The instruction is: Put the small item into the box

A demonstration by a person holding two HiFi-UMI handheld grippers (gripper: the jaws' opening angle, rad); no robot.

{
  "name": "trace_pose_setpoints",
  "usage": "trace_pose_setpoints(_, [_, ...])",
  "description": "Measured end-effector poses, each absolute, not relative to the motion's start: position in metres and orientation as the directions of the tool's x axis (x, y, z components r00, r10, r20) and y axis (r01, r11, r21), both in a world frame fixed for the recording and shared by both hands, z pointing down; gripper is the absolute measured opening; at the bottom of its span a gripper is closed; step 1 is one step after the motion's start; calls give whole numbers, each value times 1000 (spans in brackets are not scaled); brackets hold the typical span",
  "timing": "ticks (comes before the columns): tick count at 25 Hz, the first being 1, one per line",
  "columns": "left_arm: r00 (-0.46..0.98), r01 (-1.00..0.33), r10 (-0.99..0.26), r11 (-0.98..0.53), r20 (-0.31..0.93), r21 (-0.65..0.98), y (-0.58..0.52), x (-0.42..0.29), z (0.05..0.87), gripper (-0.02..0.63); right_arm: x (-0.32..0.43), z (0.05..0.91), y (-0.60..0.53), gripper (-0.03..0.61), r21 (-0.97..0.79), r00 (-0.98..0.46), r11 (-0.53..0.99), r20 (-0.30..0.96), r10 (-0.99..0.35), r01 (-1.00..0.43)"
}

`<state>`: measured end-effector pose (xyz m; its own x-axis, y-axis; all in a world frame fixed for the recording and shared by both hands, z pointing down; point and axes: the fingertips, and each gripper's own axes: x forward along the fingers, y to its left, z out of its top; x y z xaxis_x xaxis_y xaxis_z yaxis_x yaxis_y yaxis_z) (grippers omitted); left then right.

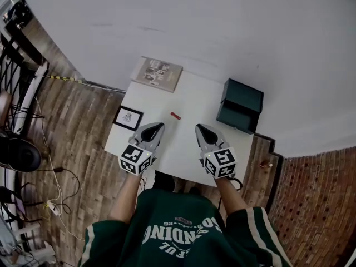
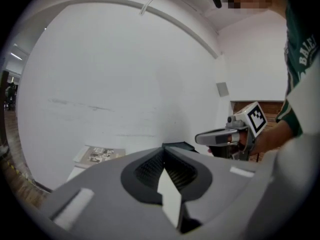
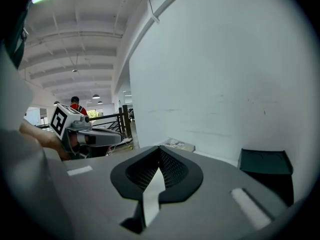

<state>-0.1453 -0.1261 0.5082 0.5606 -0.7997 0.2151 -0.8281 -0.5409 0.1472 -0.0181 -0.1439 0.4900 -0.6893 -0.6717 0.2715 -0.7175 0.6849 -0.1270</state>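
White table point(image 1: 194, 96), red item point(image 1: 175, 115) nearly crosswise

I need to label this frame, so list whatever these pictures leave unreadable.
- Small red item: too small in head view to identify; left gripper and right gripper block it in their own views.
- Dark green box: inside unseen in every view.
- Booklet: print too small, head view.

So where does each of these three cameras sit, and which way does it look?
Head view: on the person's head, looking steeply down at the table; shows both forearms, left gripper, right gripper.
Left gripper view: on that gripper, looking along its closed jaws toward the wall; right gripper shows at right.
Right gripper view: likewise on its gripper; left gripper shows at left.
All three share the dark box.
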Motion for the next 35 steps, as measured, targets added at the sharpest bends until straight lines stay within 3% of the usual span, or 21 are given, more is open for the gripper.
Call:
trace_pose_setpoints(10, [671, -742, -707, -642, 226, 192, -184, -171, 524, 52, -56, 499, -181, 3, -108, -620, 620, 298, -725, -777])
trace_pose_setpoints(20, [678, -735, -684, -644, 268, 214, -198, -159, 544, 52, -48, 521, -195, 3, -60, -612, 632, 336, -716, -773])
trace_pose_setpoints(35, [602, -799, -727, -545, 332, 256, -181, -170, 576, 52, -64, 608, -189, 5, -35, -671, 770, 517, -531, -637])
